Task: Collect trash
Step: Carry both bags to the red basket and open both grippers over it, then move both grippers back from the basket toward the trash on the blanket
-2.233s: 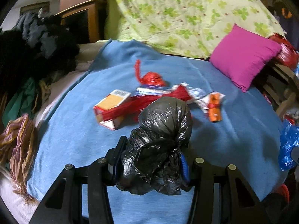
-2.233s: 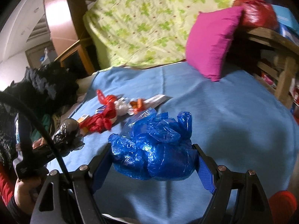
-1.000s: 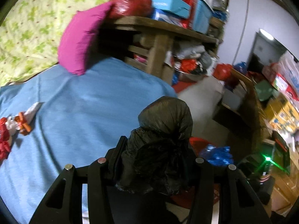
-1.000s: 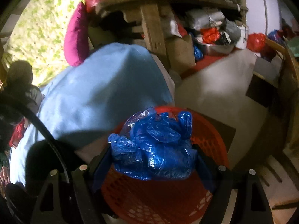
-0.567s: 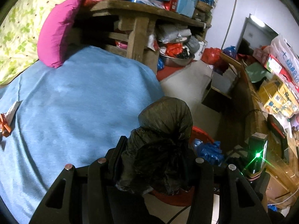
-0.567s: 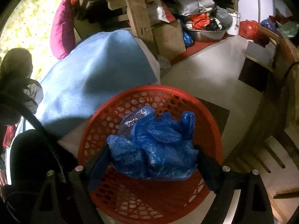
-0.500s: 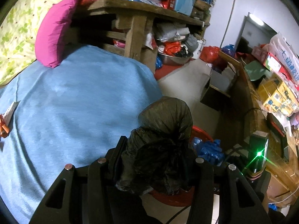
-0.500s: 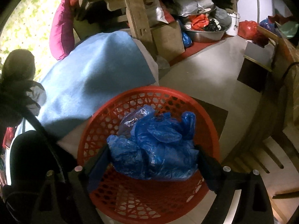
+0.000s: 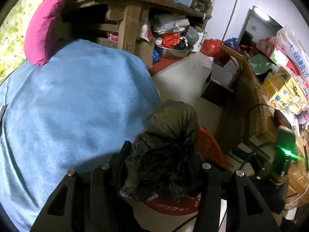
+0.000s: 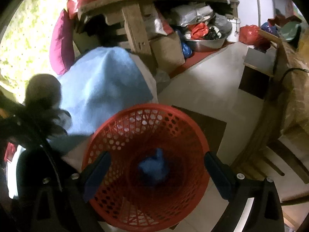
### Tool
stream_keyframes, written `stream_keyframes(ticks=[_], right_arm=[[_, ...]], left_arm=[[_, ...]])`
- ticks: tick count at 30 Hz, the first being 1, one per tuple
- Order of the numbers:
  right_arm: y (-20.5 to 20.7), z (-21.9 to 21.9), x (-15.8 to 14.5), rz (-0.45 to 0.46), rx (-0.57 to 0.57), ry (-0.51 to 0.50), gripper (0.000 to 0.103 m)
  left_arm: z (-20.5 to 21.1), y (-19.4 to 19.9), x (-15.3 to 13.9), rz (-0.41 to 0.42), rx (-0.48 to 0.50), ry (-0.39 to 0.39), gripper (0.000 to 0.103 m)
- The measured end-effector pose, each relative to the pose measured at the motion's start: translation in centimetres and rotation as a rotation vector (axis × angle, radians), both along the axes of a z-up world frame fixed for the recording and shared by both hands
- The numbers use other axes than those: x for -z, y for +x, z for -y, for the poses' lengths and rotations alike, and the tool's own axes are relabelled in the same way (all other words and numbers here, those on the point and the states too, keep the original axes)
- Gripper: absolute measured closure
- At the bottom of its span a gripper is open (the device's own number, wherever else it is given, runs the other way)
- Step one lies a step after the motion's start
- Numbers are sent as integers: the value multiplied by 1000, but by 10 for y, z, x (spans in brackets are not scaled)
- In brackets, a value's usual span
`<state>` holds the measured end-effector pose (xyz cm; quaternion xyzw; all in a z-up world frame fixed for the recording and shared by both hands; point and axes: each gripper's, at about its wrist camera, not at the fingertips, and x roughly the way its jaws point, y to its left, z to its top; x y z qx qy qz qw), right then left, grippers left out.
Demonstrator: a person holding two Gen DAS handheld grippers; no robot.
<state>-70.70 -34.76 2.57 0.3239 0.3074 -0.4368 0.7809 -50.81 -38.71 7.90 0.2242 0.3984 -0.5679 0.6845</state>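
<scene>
The right tongs (image 10: 156,172) are hanging spread over the red basket (image 10: 119,133), the blue bag (image 10: 153,167) lying inside. The left tongs (image 9: 158,166) are pinching the black bag (image 9: 166,150) beside the bed (image 9: 67,106); next, I'd judge, it needs centring above the basket and releasing.

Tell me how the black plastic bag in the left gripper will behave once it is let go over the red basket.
The black plastic bag looks crumpled and thin, so it is probably light and floppy and may drop slowly. It bulges past the left gripper, so it may spring open a little. The red basket is wide; it should land inside beside the blue bag.
</scene>
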Motion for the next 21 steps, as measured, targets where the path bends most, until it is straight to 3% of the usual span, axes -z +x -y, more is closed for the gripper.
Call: stream_keyframes(ticks=[4, 11, 21], right_arm=[[-9, -1, -8, 16, 24, -23, 4], [-20, 3, -11, 28, 57, -27, 4], [0, 1, -24, 38, 10, -46, 4]], left_arm=[[10, -7, 9, -16, 31, 28, 49], [15, -13, 14, -22, 43, 48, 23], [-18, 22, -15, -18, -43, -42, 22]])
